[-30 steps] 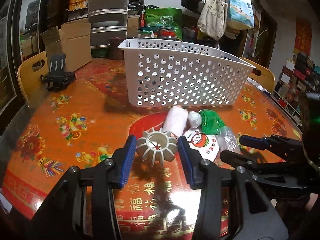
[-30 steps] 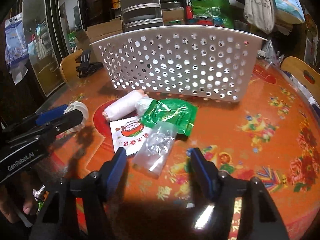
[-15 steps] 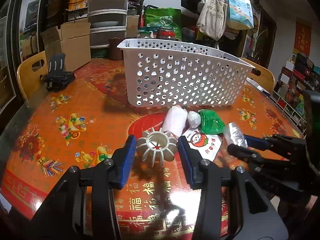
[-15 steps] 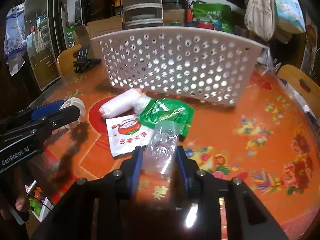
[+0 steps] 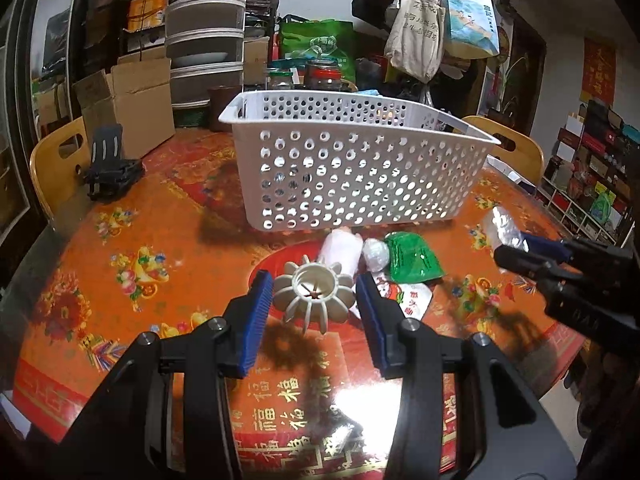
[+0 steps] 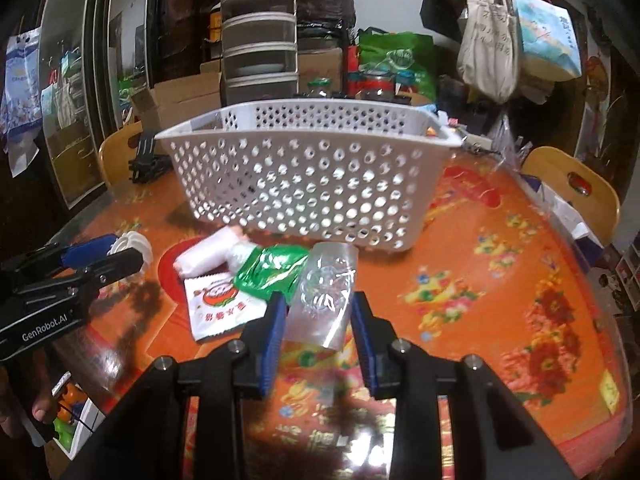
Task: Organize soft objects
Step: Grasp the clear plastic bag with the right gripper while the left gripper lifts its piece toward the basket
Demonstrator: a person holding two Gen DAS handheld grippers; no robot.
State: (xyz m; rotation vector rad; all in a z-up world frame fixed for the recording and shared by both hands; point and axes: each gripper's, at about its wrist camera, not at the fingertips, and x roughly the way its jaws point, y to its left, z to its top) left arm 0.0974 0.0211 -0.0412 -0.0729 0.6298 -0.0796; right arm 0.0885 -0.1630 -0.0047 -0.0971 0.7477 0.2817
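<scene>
Right claw (image 6: 319,312) narrowed onto clear pouch (image 6: 325,292), lifted off worktop (image 6: 500,280) before basket (image 6: 304,176). Left claw (image 5: 315,300) half open, pads flanking ribbed toy (image 5: 314,294), contact unclear.

Basket (image 5: 360,168): white, perforated. Tablecloth (image 5: 160,240): orange, floral. Packet (image 5: 412,258): green. Pads (image 5: 256,316): blue. Bag (image 6: 324,292): clear.
</scene>
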